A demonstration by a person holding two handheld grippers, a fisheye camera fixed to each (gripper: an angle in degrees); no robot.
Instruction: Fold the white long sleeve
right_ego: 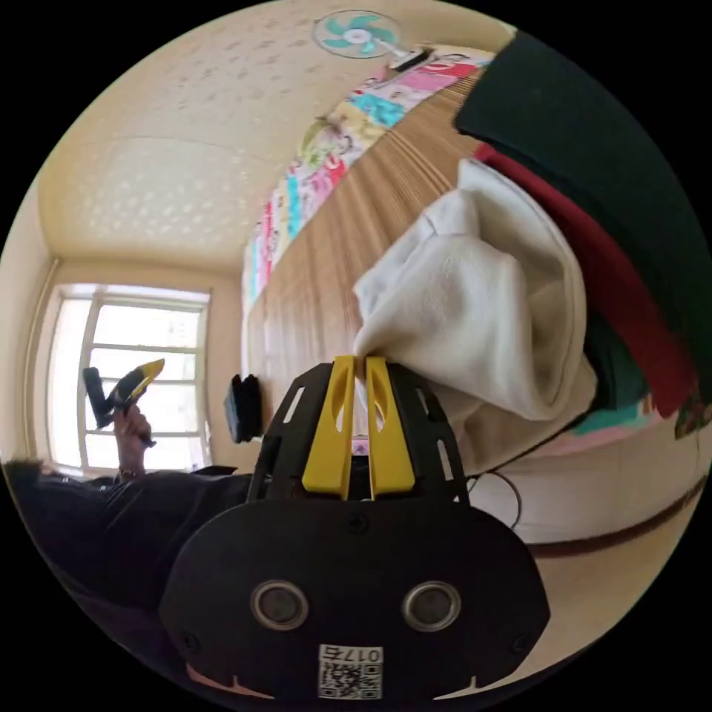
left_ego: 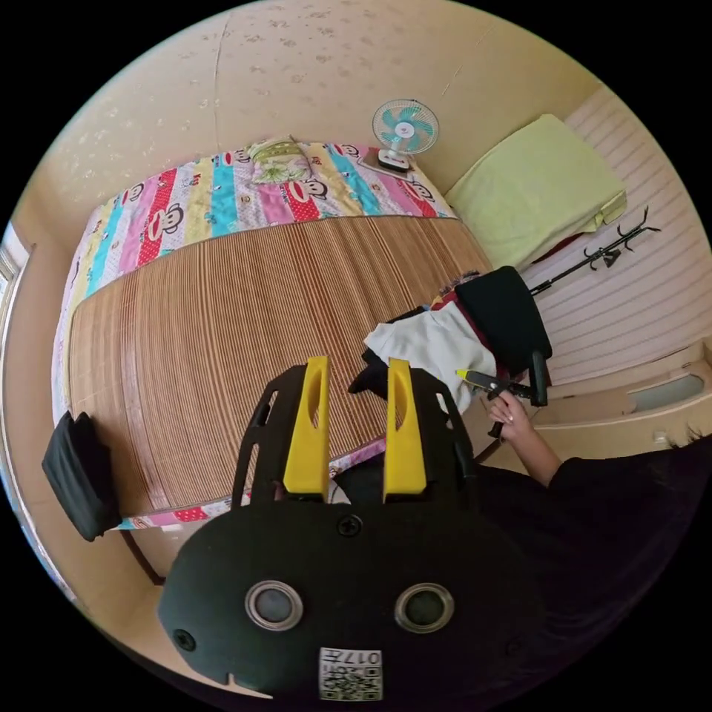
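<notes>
The white long sleeve [left_ego: 434, 348] lies bunched on a pile of clothes at the near right edge of the bed. In the right gripper view it [right_ego: 475, 311] hangs in thick folds, and my right gripper [right_ego: 354, 362] is shut on a corner of it, jaws almost together. That same gripper [left_ego: 489, 382] appears in the left gripper view, held by a hand, its tip at the white cloth. My left gripper [left_ego: 358, 363] hovers open above the bamboo mat with nothing between its jaws. The right gripper view shows it [right_ego: 122, 393] raised in a hand before the window.
A bamboo mat [left_ego: 245, 334] covers the bed over a striped cartoon sheet [left_ego: 185, 208]. Black [left_ego: 504, 311], red and dark green [right_ego: 593, 148] clothes lie stacked under the white one. A fan [left_ego: 404, 130], a black bundle [left_ego: 78, 475], a coat rack [left_ego: 608, 252] and a yellow-green cloth [left_ego: 534, 185] surround the bed.
</notes>
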